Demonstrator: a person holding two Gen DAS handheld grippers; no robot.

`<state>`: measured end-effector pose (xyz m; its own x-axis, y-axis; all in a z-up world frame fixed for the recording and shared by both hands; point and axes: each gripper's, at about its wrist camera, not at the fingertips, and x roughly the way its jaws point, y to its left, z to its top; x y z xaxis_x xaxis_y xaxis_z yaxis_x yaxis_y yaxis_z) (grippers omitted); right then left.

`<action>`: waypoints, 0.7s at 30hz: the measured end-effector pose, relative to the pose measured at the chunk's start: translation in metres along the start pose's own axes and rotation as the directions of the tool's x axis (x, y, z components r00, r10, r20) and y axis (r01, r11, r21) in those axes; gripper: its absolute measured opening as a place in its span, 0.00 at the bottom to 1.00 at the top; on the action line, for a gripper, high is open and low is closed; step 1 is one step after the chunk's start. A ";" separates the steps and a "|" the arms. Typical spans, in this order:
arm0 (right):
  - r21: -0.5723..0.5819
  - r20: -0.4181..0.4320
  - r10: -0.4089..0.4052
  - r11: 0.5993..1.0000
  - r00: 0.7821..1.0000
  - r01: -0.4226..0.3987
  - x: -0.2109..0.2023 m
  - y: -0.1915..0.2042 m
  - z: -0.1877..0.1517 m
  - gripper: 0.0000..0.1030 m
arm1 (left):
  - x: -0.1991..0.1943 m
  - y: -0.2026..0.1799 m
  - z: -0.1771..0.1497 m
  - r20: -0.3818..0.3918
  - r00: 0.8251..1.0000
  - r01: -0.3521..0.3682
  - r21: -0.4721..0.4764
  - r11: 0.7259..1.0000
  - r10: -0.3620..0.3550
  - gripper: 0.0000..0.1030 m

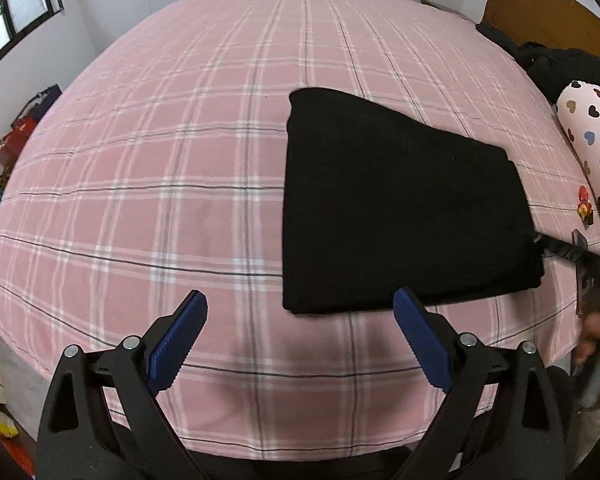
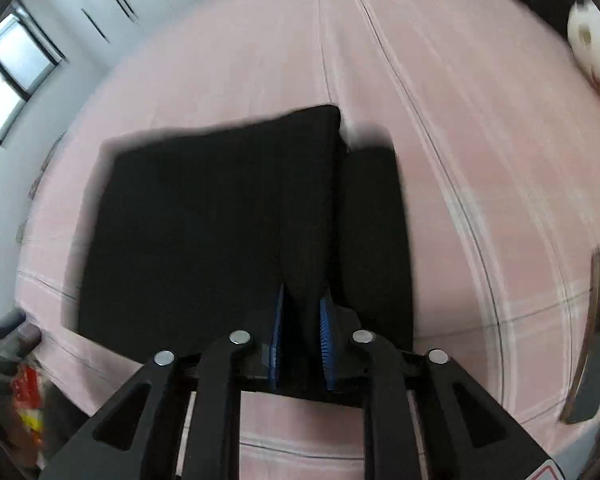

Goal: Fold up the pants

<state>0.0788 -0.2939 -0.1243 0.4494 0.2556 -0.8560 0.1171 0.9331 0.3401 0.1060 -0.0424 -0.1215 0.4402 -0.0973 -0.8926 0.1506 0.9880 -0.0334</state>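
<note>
The black pants (image 1: 396,208) lie folded into a flat block on the pink plaid bed (image 1: 160,152), right of centre. My left gripper (image 1: 300,312) is open and empty, hovering just in front of the pants' near edge. In the right wrist view my right gripper (image 2: 302,308) is shut on a fold of the black pants (image 2: 220,220), with cloth pinched between its blue pads (image 2: 325,332). That view is blurred by motion. The right gripper's tip also shows in the left wrist view (image 1: 540,242) at the pants' right edge.
A white pillow with heart print (image 1: 588,120) and dark clothes (image 1: 556,64) lie at the bed's right side by a brown headboard (image 1: 540,8). A dark flat object (image 2: 596,340) lies near the right edge. Boxes (image 1: 16,136) stand on the floor at left.
</note>
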 end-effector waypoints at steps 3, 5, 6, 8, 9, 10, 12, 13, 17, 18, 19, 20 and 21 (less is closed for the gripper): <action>0.032 0.031 0.042 0.999 0.999 -0.043 -0.016 0.006 0.002 0.35 | 0.005 -0.004 -0.001 -0.011 1.000 -0.008 0.010 1.000 0.008 0.89; 0.027 0.020 0.069 0.997 0.997 -0.069 -0.013 0.014 0.002 0.44 | 0.008 -0.003 -0.001 -0.018 1.000 -0.005 0.002 1.000 0.005 0.89; 0.028 -0.002 0.073 0.997 0.997 -0.072 -0.006 0.017 0.002 0.45 | 0.010 -0.003 0.000 -0.025 1.000 -0.003 -0.003 1.000 0.003 0.89; 0.011 -0.039 0.052 0.999 0.998 -0.052 0.007 0.021 0.004 0.46 | 0.011 -0.005 0.002 -0.034 0.999 -0.003 -0.006 1.000 0.003 0.89; 0.006 -0.037 0.043 0.999 0.998 -0.042 0.010 0.023 0.006 0.46 | 0.012 -0.006 0.002 -0.034 0.999 -0.003 -0.006 1.000 0.003 0.89; 0.002 -0.025 0.046 0.999 0.999 -0.046 0.012 0.027 0.006 0.46 | 0.012 -0.008 0.003 -0.033 0.999 -0.006 -0.003 1.000 0.006 0.89; -0.027 -0.001 -0.005 1.000 1.000 0.005 0.011 0.036 0.007 0.30 | 0.013 -0.011 0.005 -0.035 0.999 -0.013 0.004 1.000 0.013 0.89; -0.043 0.027 -0.010 0.999 1.000 0.011 0.003 0.040 0.009 0.13 | 0.013 -0.013 0.005 -0.036 0.999 -0.016 0.006 1.000 0.016 0.89; -0.076 0.147 -0.005 0.997 0.989 0.016 -0.036 0.043 0.017 0.10 | 0.012 -0.019 0.008 -0.029 0.999 -0.021 0.025 0.999 0.022 0.89; -0.089 0.158 -0.023 0.995 0.987 0.038 -0.042 0.044 0.017 0.10 | 0.013 -0.021 0.009 -0.028 0.999 -0.022 0.031 0.999 0.022 0.89; -0.104 0.154 -0.060 0.992 0.986 0.077 -0.040 0.042 0.014 0.09 | 0.013 -0.022 0.009 -0.026 0.999 -0.020 0.036 0.999 0.021 0.89; -0.109 0.135 -0.100 0.987 0.986 0.115 -0.031 0.037 0.011 0.07 | 0.014 -0.023 0.009 -0.025 1.000 -0.019 0.039 0.999 0.020 0.89; -0.112 0.109 -0.128 0.984 0.986 0.140 -0.019 0.032 0.009 0.07 | 0.015 -0.025 0.009 -0.025 1.000 -0.018 0.042 0.999 0.019 0.89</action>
<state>0.0816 -0.2712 -0.0941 0.5243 0.1048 -0.8451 0.0793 0.9821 0.1710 0.1171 -0.0699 -0.1299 0.4210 -0.0751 -0.9040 0.1798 0.9837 0.0020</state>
